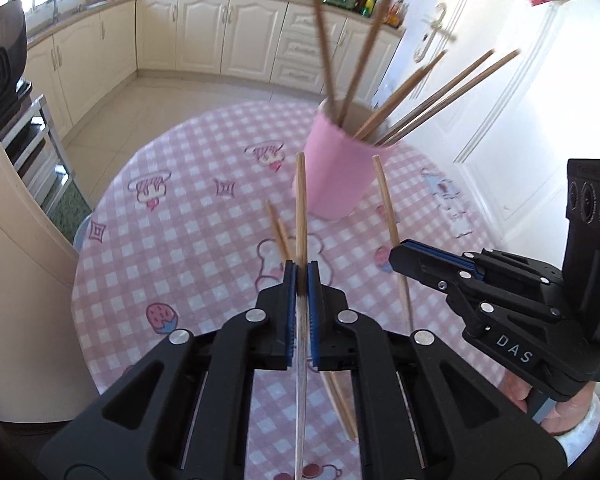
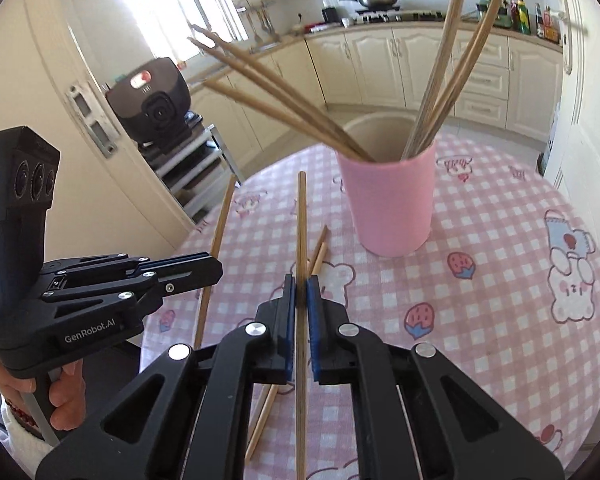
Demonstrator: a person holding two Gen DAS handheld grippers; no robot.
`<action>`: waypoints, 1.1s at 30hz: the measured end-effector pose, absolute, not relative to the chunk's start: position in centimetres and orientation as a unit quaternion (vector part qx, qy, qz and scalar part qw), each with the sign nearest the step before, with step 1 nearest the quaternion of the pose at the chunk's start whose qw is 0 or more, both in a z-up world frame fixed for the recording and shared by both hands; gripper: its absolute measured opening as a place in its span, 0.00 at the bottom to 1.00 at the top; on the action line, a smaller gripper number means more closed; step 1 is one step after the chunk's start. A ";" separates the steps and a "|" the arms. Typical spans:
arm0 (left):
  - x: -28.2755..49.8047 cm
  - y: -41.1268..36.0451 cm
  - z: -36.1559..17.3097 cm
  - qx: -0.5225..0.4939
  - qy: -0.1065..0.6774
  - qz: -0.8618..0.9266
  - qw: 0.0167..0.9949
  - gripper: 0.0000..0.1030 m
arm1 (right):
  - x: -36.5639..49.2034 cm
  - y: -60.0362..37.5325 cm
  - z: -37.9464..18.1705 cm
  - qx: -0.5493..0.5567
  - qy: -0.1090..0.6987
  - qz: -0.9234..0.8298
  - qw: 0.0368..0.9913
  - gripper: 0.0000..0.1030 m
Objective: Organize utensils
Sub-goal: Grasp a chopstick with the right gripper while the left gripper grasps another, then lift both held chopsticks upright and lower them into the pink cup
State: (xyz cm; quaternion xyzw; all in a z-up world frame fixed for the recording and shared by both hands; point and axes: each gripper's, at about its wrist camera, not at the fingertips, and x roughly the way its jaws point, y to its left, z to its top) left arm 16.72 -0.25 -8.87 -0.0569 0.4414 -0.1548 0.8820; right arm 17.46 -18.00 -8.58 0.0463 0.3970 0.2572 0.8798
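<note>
One chopstick [image 1: 301,200] is clamped in the left gripper [image 1: 301,276], another chopstick [image 2: 301,216] in the right gripper [image 2: 301,290], jaws closed on each above the bench [image 1: 180,240]. Both long axes point forward toward the pink cup [image 1: 336,168]. A thin stick could pivot and miss the rim, or tip the cup.

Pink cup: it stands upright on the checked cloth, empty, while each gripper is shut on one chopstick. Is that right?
Not quite. The pink cup is not empty: the right wrist view shows several chopsticks standing in it. The rest holds: left gripper and right gripper each clamp one chopstick.
</note>
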 end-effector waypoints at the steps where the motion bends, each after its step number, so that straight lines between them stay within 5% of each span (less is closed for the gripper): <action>1: 16.3 -0.3 -8.1 -0.056 0.432 -0.158 0.886 0.06 | 17.0 -18.5 -8.0 0.047 0.388 0.256 0.884 0.05; 33: 15.5 -4.6 5.1 -0.064 0.252 -0.177 0.949 0.06 | 14.6 -23.3 3.1 0.055 0.172 0.166 0.969 0.05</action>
